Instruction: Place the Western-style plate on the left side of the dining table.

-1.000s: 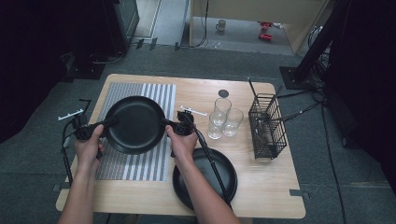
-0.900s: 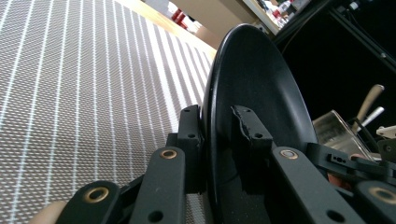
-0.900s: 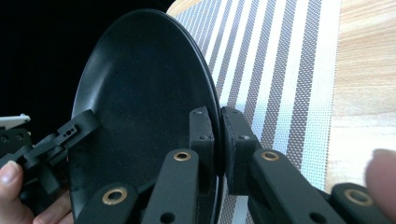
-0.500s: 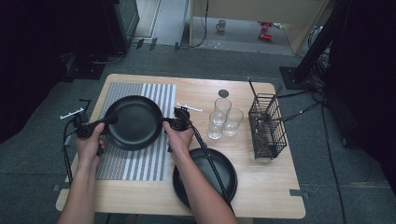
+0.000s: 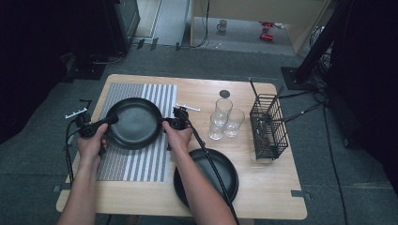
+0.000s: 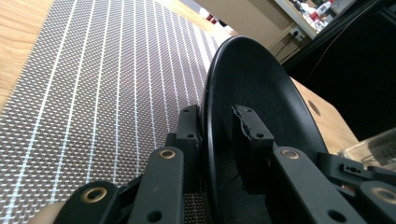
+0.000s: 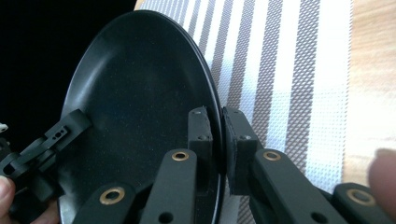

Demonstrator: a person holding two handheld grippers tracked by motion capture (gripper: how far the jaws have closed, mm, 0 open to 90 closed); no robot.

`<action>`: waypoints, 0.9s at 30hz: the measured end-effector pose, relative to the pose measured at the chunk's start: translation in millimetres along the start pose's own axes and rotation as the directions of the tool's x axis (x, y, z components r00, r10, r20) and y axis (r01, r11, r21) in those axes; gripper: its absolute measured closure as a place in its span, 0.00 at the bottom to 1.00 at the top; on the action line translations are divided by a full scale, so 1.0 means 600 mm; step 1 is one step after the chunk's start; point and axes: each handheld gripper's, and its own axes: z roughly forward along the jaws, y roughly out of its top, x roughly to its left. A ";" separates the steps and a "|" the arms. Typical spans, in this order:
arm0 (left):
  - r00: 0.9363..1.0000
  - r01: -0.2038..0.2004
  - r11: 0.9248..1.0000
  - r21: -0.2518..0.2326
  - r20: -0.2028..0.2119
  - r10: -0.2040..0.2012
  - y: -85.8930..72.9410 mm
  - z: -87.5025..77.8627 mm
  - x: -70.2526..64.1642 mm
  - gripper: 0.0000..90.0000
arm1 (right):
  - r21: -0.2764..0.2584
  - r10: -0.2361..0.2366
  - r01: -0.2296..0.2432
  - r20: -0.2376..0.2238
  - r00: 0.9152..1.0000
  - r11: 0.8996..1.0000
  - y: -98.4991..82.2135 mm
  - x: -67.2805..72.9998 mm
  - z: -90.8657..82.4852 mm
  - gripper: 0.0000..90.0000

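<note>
Claws pinch one black plate by opposite rims: left claw on its left edge, right claw on its right, jaws pressed onto the lip. The plate hangs over the striped mat. Keep both hands level and lower together, releasing only once it rests flat, clear of the glasses.

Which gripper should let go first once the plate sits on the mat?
Probably the right gripper: the black plate is pinched at opposite rim edges above the striped mat, and the right one sits nearer the second plate and glasses. The left gripper can steady it.
</note>
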 end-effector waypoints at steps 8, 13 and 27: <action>1.000 -0.022 1.000 0.017 -0.019 0.022 0.007 0.014 -0.005 0.82 | 0.001 0.000 0.000 -0.001 1.000 1.000 0.014 -0.010 0.006 0.93; 0.997 -0.065 0.998 0.022 -0.047 0.066 0.007 0.026 -0.004 0.81 | 0.006 0.004 -0.004 0.007 1.000 1.000 0.022 -0.015 0.013 0.93; 0.967 -0.146 0.988 0.057 -0.202 0.155 0.002 0.039 -0.008 0.75 | -0.017 -0.065 0.066 0.061 0.996 0.998 0.021 -0.010 0.022 0.84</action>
